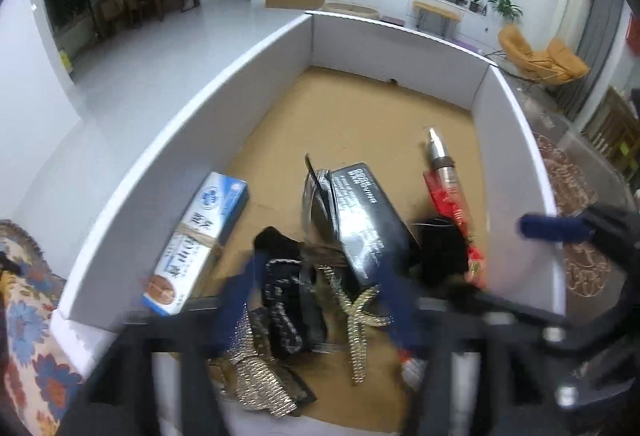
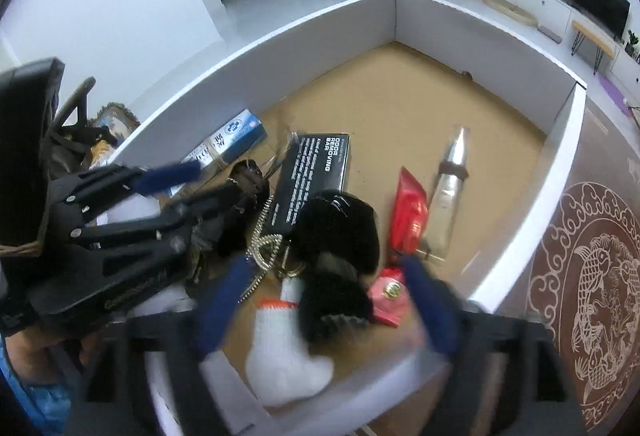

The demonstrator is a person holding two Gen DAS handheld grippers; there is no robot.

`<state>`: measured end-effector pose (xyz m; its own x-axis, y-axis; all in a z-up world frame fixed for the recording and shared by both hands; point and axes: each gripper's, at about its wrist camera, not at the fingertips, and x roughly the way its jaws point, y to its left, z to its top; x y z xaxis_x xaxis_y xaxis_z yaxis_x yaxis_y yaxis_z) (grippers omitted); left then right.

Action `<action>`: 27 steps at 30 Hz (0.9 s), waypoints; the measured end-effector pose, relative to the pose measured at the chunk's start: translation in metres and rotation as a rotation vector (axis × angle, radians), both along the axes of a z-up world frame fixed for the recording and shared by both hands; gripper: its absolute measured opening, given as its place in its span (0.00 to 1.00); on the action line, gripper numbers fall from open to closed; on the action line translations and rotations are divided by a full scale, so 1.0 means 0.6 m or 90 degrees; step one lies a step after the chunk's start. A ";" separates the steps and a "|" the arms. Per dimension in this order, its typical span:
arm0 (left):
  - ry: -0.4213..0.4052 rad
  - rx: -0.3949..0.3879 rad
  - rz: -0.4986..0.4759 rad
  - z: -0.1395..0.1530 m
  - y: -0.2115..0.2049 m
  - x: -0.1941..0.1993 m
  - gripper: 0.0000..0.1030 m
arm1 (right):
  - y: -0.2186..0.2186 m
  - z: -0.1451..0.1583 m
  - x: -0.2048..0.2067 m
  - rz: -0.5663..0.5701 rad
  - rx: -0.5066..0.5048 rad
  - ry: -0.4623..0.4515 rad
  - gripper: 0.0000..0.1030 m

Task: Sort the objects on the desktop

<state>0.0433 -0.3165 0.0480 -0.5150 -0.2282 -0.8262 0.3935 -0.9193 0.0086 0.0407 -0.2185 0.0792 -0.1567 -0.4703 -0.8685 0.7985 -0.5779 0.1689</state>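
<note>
Both claws released and empty: left gripper (image 1: 320, 300) above the sequinned hair clips (image 1: 280, 312), right gripper (image 2: 324, 304) over the black furry clip (image 2: 340, 236). Clutter heaped at the near end of the white-walled tray (image 2: 320, 16), directly below. Black box (image 2: 316, 180) long axis running away from the claws, nearer the right.

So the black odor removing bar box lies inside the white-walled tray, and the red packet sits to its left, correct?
Not quite. In the right wrist view the red packet sits to the right of the black box, beside the silver bottle. Both do lie inside the white-walled tray.
</note>
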 end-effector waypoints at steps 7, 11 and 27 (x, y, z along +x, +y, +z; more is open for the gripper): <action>0.078 -0.035 0.034 0.060 0.014 0.028 0.93 | 0.035 0.055 -0.040 -0.011 0.013 0.055 0.95; 0.103 -0.026 0.078 0.080 0.016 0.039 0.99 | 0.043 0.077 -0.056 -0.020 0.028 0.080 0.96; 0.052 -0.166 0.138 0.100 0.065 0.046 1.00 | 0.074 0.030 -0.065 -0.049 0.032 0.074 0.96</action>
